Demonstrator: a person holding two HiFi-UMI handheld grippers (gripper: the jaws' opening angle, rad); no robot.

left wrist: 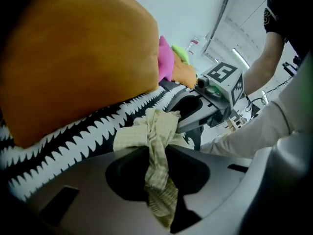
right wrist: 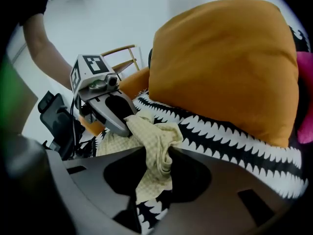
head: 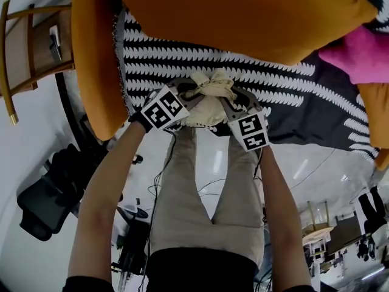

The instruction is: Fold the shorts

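A big orange cushion point(head: 243, 17) lies on a black cover with rows of white teeth-like marks point(head: 292, 96), and a pink cushion point(head: 358, 53) sits at the right edge of the head view. The shorts point(head: 213, 96) – pale yellow with a fine check – are bunched in a small heap on that cover, just below the orange cushion. The left gripper point(left wrist: 156, 153) and the right gripper point(right wrist: 156, 155) sit close side by side at the heap – each has its jaws clamped on a twisted fold of the shorts
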